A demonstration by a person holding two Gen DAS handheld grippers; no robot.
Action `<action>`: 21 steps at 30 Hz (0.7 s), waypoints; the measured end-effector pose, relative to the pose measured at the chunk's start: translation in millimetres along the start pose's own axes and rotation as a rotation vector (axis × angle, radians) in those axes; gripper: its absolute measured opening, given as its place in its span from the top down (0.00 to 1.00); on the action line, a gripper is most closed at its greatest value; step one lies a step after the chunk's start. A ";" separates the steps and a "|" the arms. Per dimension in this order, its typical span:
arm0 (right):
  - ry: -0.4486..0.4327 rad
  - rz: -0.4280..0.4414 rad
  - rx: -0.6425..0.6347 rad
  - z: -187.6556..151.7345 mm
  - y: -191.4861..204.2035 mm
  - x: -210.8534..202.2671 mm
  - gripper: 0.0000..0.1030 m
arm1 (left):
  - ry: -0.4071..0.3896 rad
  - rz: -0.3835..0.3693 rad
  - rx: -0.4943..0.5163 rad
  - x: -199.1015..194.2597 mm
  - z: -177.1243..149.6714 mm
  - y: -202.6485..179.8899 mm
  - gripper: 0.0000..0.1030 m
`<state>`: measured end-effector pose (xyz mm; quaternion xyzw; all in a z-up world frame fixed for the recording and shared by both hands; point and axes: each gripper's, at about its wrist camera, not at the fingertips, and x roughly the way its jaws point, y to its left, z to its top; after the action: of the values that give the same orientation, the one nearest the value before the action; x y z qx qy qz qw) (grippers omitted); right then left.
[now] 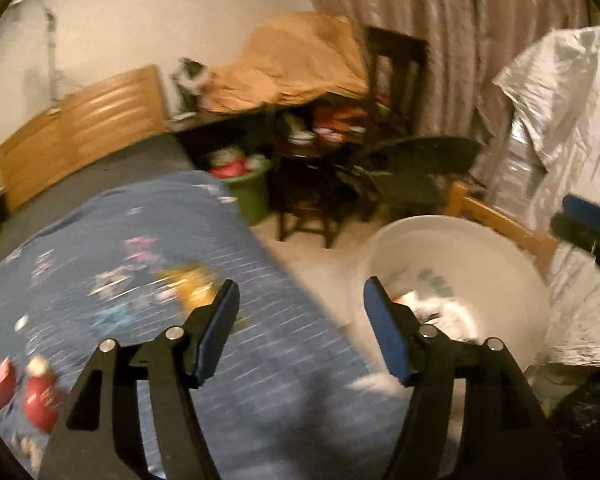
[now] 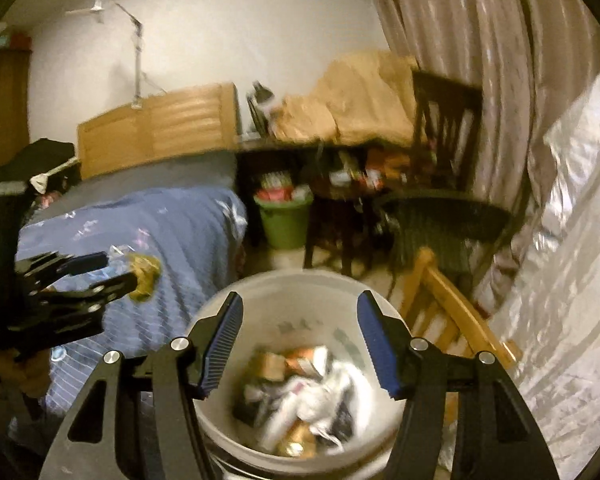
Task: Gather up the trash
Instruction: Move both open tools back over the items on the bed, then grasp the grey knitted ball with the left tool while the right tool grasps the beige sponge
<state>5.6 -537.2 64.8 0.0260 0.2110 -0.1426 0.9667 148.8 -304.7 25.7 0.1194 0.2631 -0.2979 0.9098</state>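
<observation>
Blue-padded fingers of my left gripper stand spread wide at lower centre of the left wrist view, holding nothing, over the blue bedspread; a yellow wrapper lies blurred beside the left pad. Right wrist view: my right gripper is likewise parted and unloaded above the white bucket, trash inside at lower centre.

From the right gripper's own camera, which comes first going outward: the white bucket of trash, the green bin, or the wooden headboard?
1. White plastic bucket of trash, directly below the open right gripper.
2. Green plastic bin, on the floor beyond the bucket, beside the bed.
3. Slatted wooden headboard, against the far wall, to the left.
</observation>
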 end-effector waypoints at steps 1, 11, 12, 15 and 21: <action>-0.027 0.016 -0.014 -0.4 11.8 -3.7 0.41 | -0.001 0.015 -0.013 -8.1 -5.4 11.4 0.37; -0.007 0.303 -0.099 7.1 149.6 14.1 0.40 | 0.068 0.276 -0.305 -107.6 -101.2 184.3 0.35; 0.003 0.333 -0.115 10.1 165.4 17.1 0.40 | 0.085 0.288 -0.345 -114.5 -111.4 202.5 0.35; 0.054 0.457 -0.186 26.2 227.0 34.6 0.36 | 0.129 0.325 -0.440 -123.5 -136.9 243.7 0.35; 0.215 0.640 -0.276 55.4 341.5 91.2 0.26 | 0.186 0.300 -0.498 -110.1 -165.5 277.5 0.35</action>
<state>205.0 -240.4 73.9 -0.0251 0.3100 0.2007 0.9290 173.9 30.4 -34.9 -0.0429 0.3898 -0.0741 0.9169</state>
